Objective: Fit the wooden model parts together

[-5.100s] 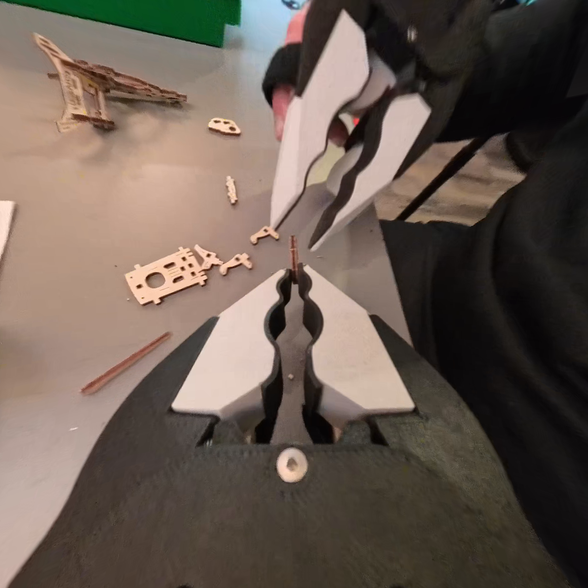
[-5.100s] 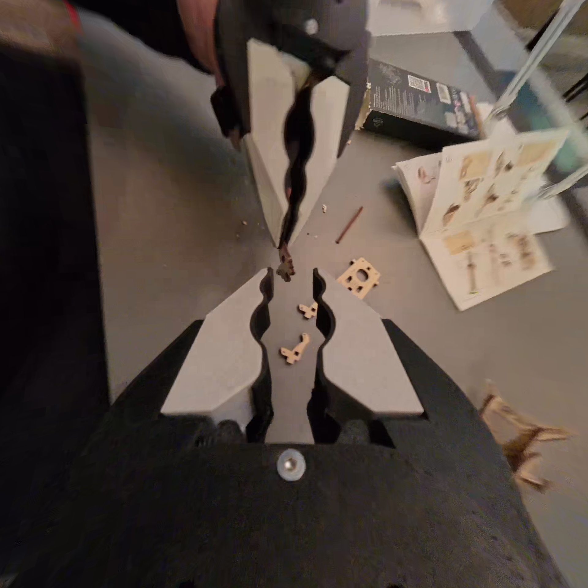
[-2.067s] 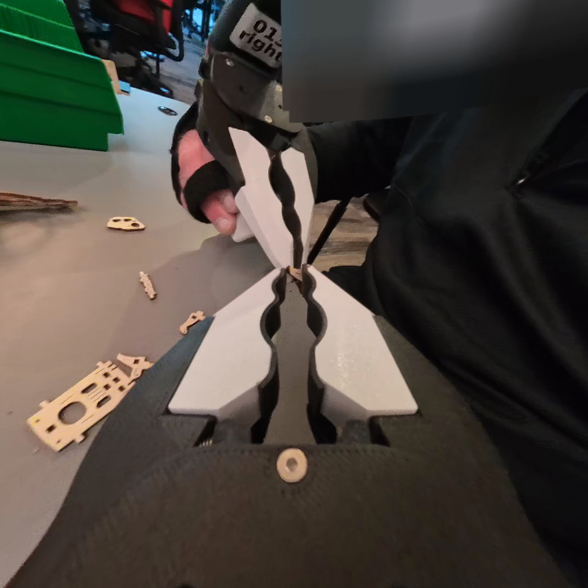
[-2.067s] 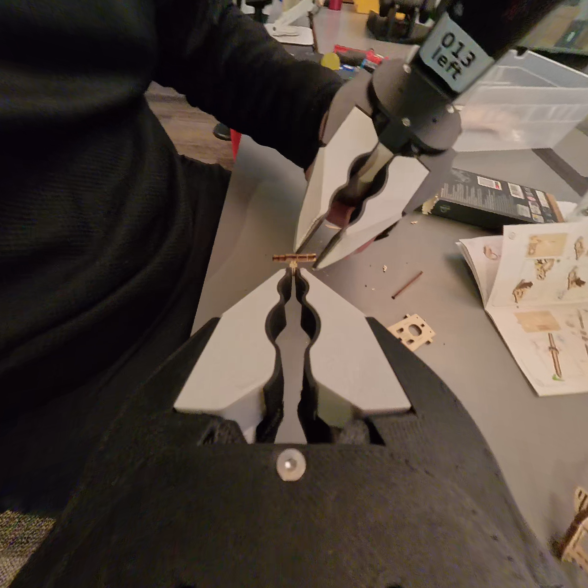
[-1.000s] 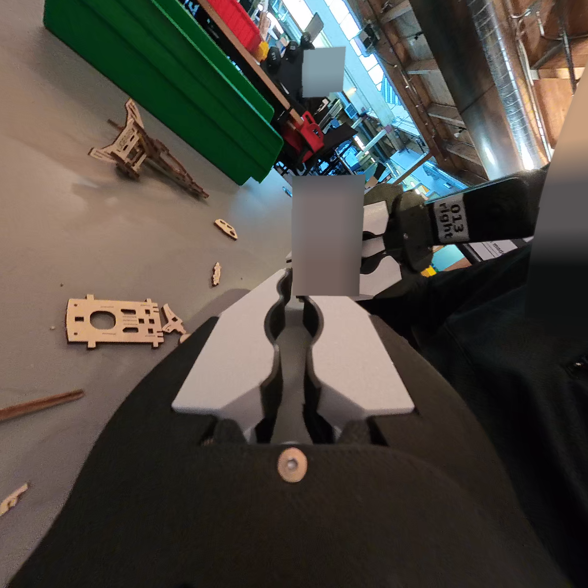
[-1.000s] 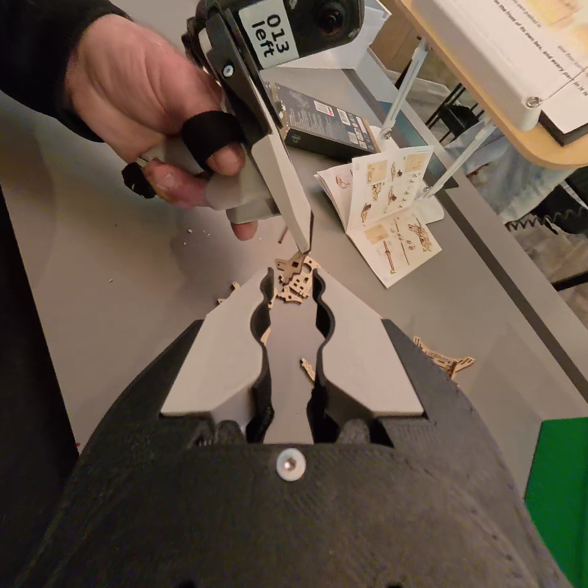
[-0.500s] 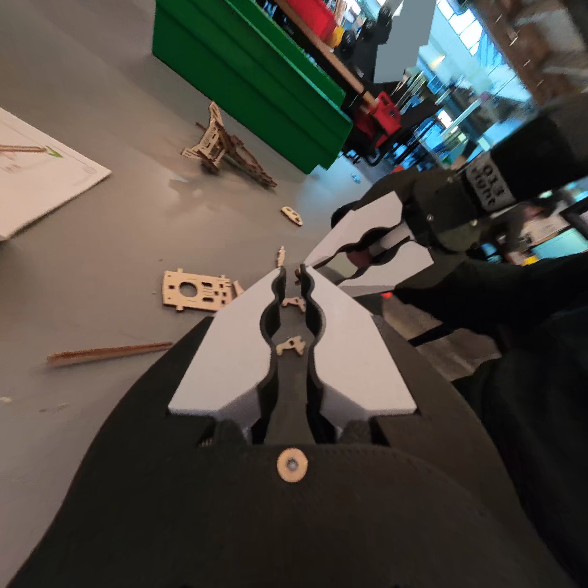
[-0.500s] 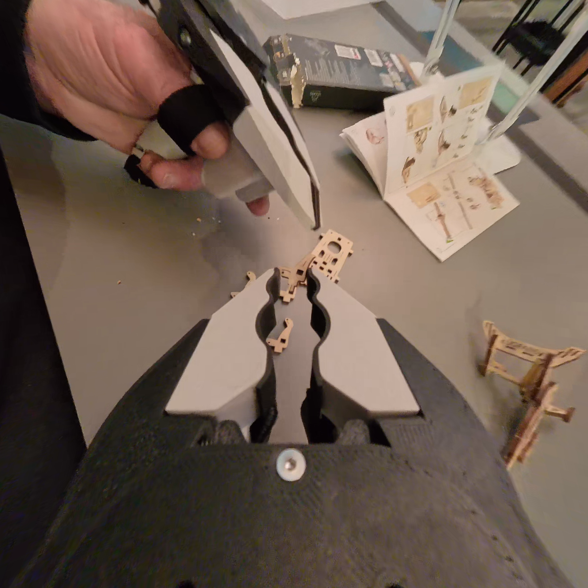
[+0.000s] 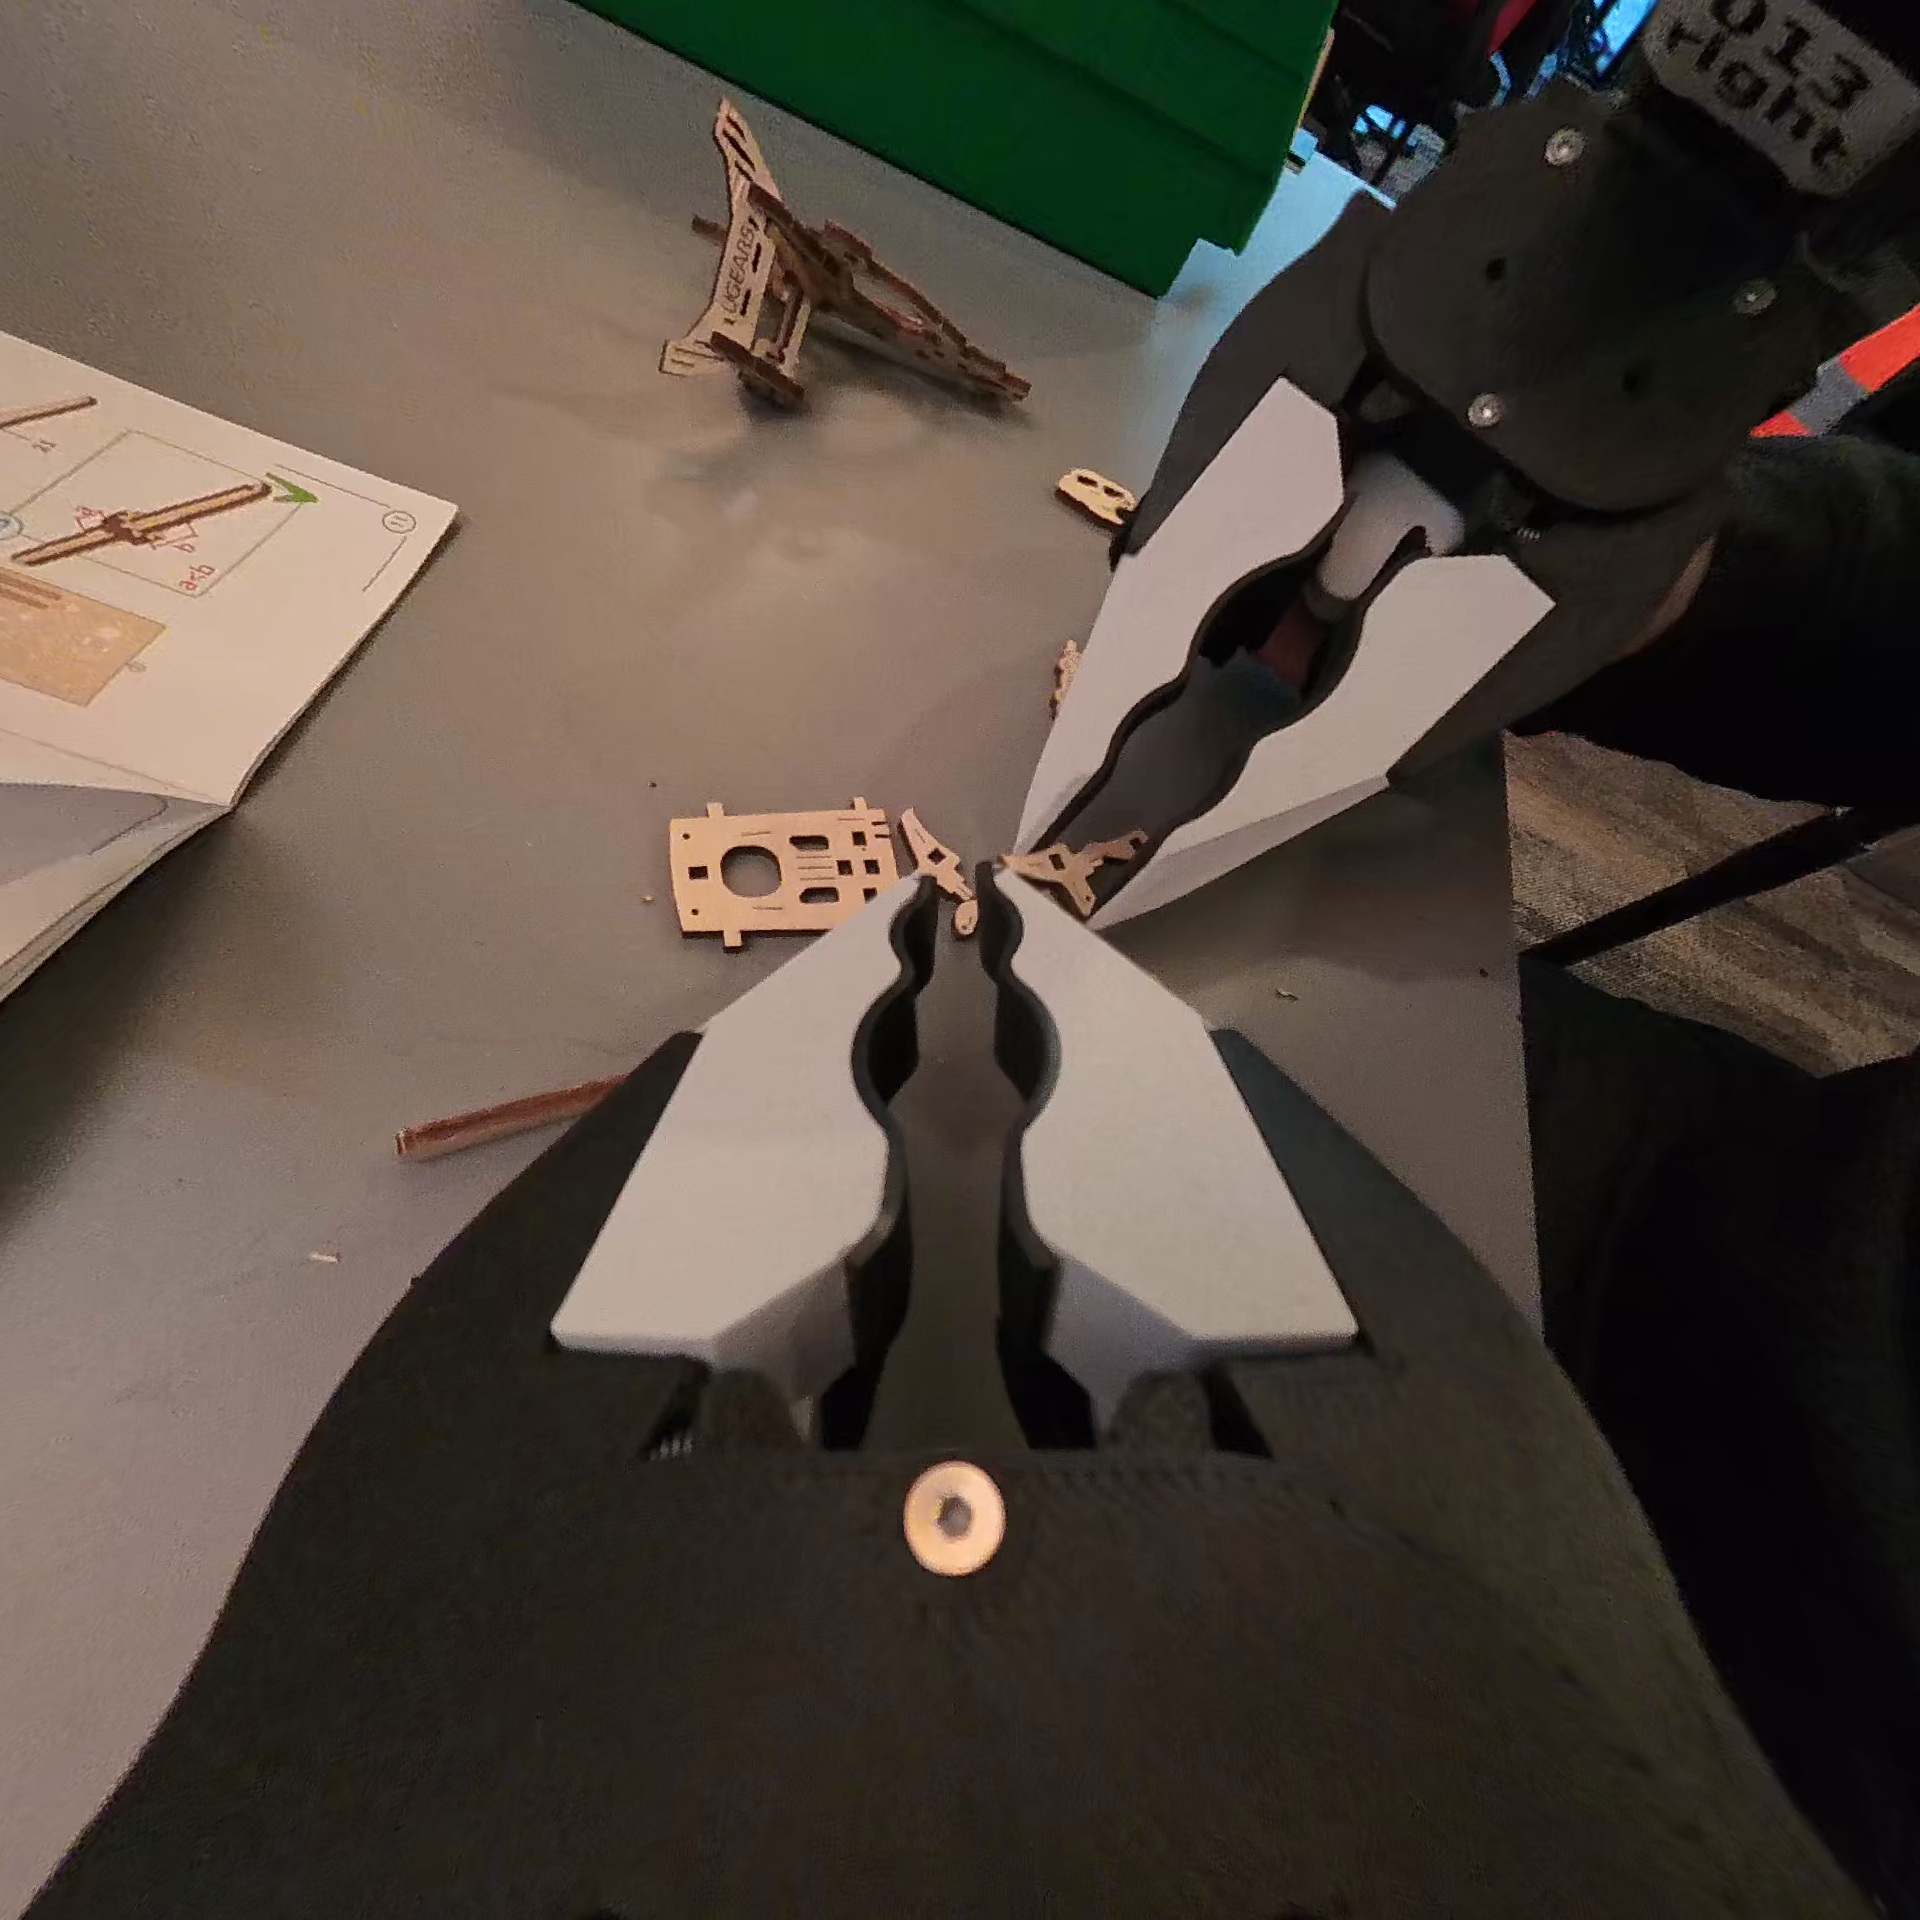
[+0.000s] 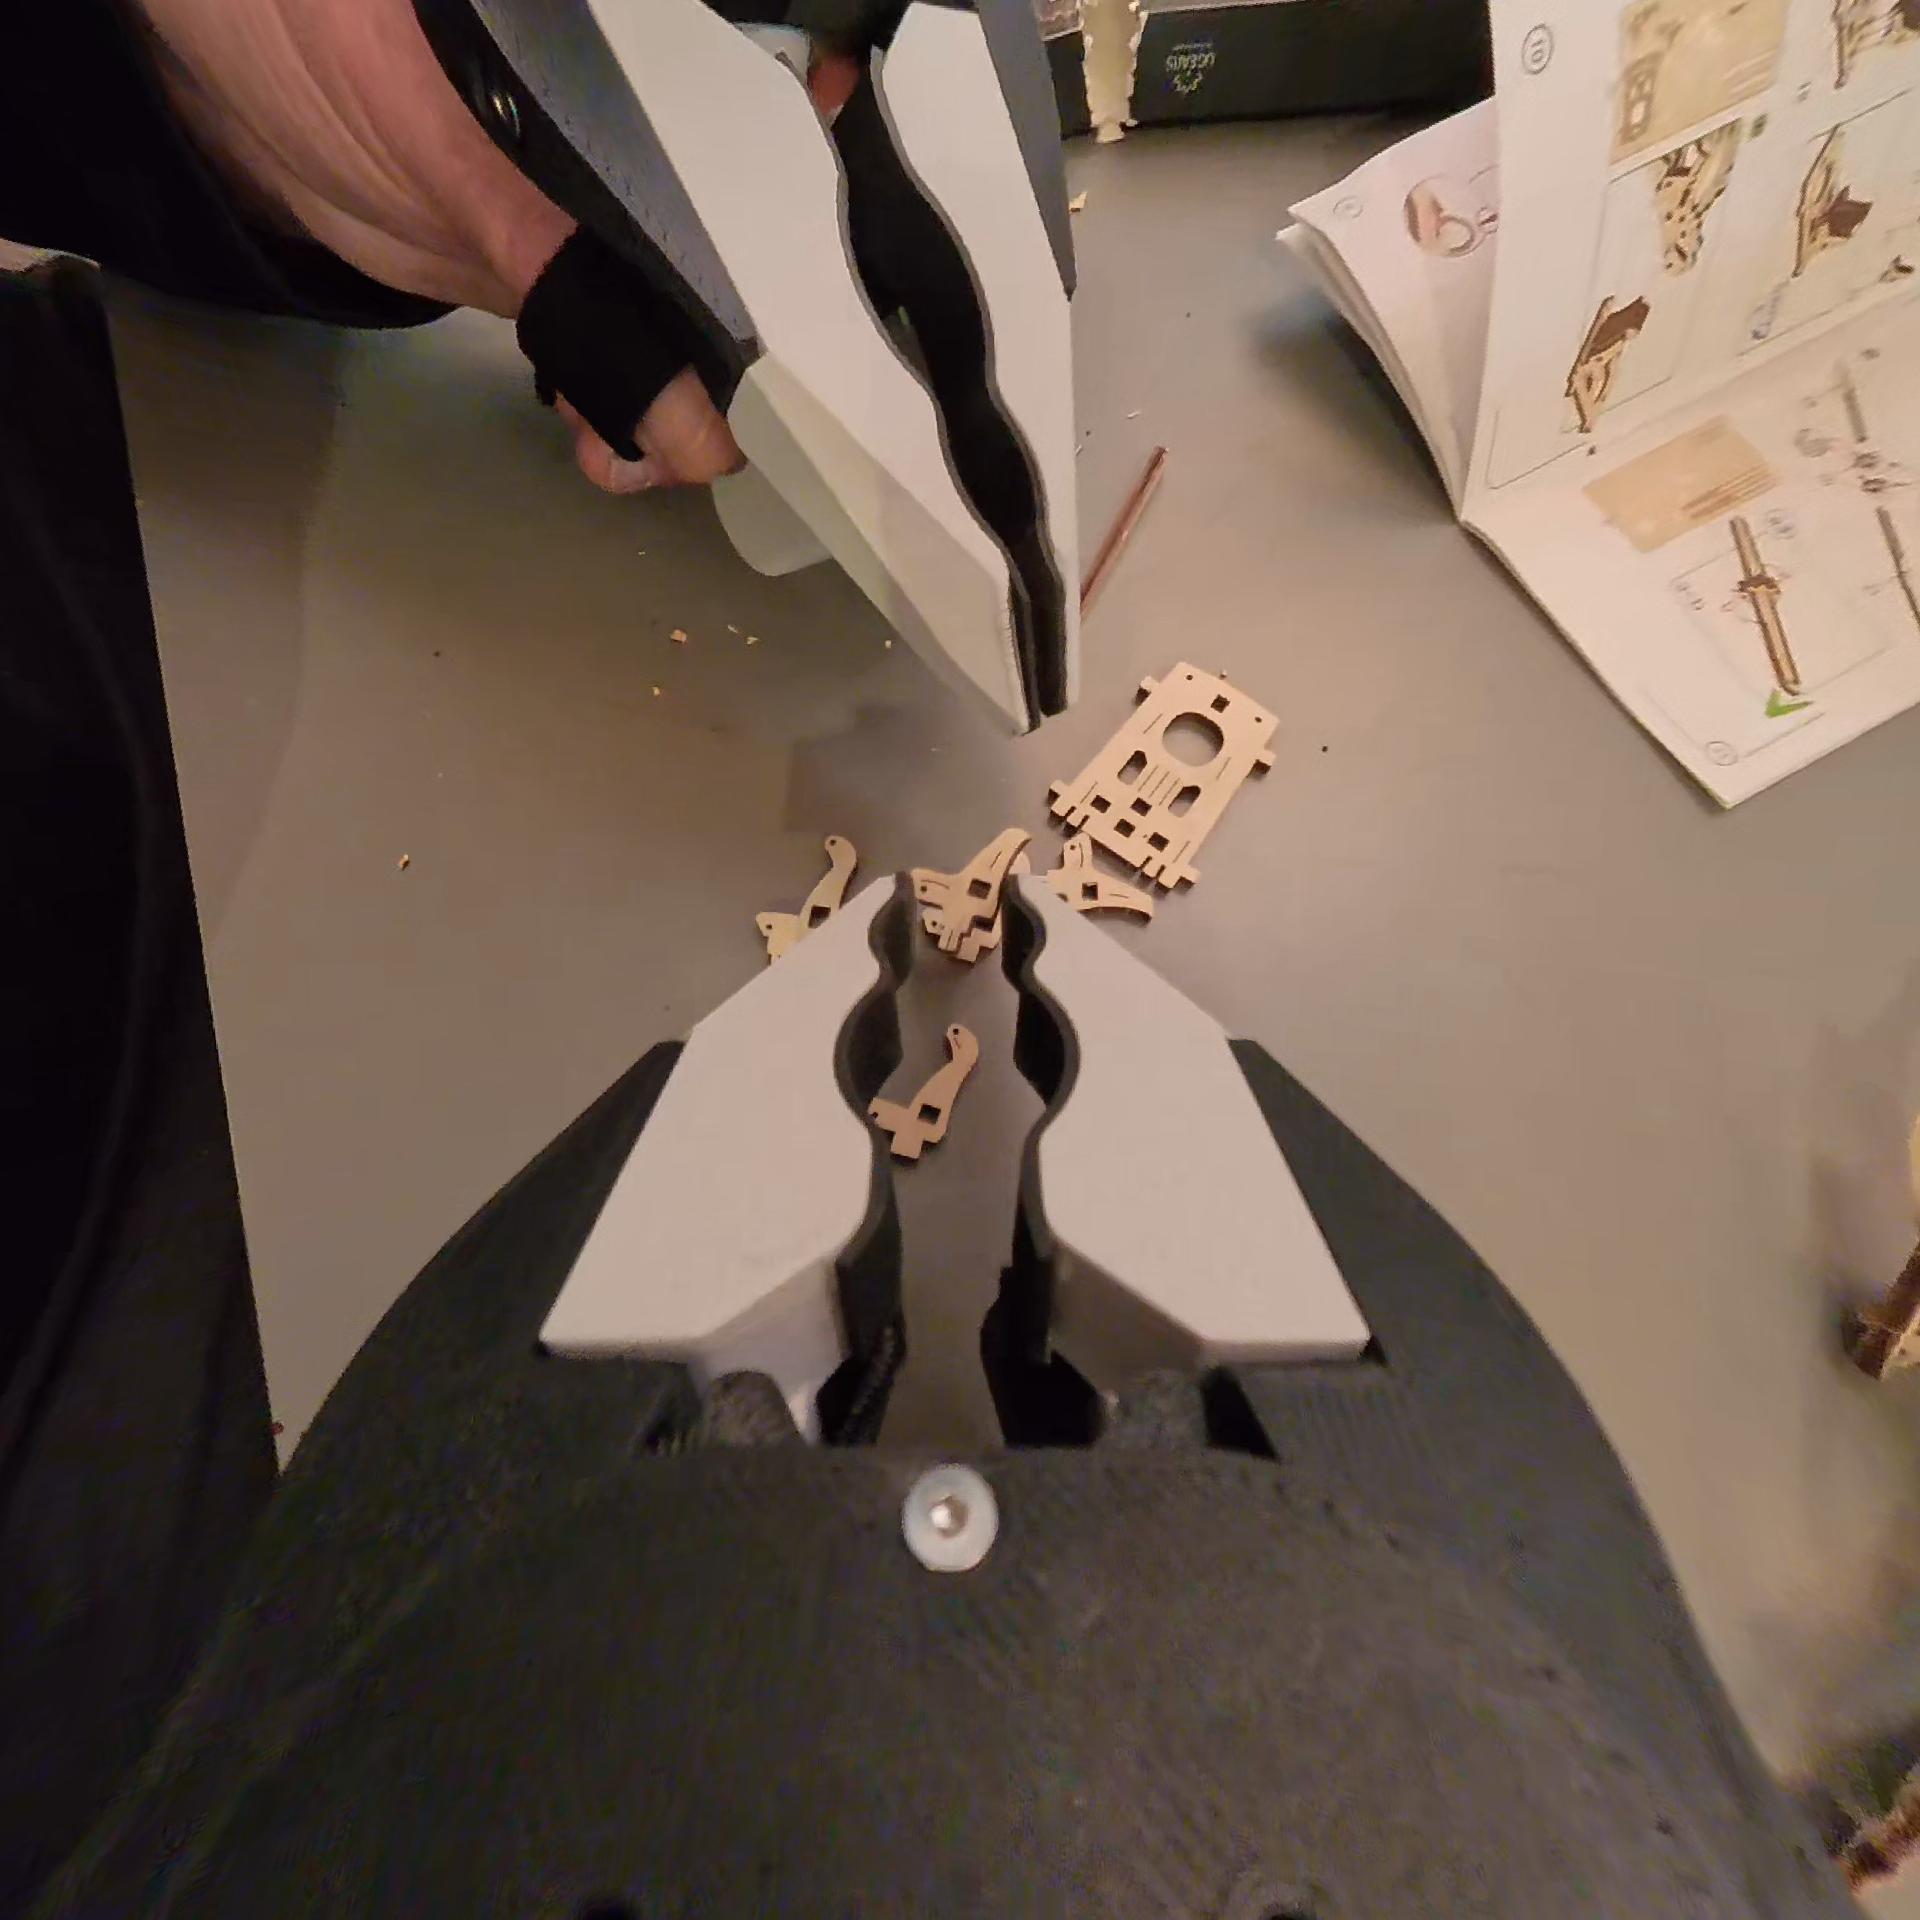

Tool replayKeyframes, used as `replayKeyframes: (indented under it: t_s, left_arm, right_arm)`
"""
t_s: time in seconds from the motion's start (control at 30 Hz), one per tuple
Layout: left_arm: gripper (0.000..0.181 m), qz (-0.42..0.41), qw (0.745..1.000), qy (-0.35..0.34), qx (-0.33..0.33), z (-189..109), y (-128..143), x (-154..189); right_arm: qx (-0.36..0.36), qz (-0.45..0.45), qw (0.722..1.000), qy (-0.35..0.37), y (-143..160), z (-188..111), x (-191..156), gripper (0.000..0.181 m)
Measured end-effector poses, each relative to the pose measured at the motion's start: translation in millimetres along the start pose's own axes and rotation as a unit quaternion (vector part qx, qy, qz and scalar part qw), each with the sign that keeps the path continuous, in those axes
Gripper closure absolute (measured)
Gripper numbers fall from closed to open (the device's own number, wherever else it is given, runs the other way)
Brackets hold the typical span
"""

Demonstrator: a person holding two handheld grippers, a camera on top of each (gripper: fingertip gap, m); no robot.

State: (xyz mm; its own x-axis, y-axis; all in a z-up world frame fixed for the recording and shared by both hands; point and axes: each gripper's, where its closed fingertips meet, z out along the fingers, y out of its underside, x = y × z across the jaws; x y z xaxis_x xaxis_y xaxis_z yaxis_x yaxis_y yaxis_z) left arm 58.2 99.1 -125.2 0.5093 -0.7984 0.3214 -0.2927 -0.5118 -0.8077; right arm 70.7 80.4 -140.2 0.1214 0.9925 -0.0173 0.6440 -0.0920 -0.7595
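While the small wooden parts (image 10: 961, 914) lie loose on the grey table (image 9: 416, 312), your right gripper (image 10: 958, 896) hangs low over them, its fingers spread around one toothed piece without pinching it. Your left gripper (image 9: 956, 891) points at the same cluster, tips nearly pressed together and holding nothing. A flat perforated plate (image 9: 781, 868) lies just beside the cluster, a thin brown stick (image 9: 509, 1122) nearer you. Farther off stand a half-built wooden frame (image 9: 800, 291), an open instruction booklet (image 10: 1662, 416), a dark box (image 10: 1299, 62) and green bins (image 9: 987, 94).
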Motion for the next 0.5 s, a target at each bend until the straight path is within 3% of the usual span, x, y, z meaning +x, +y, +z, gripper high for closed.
replayKeyframes:
  t_s: [0.5]
  left_arm:
    - [0.175,-0.011,1.0,0.005,-0.001,0.8,0.7,-1.4]
  right_arm:
    - [0.003,0.038,0.998,-0.042,3.5,3.2,-0.7,0.167]
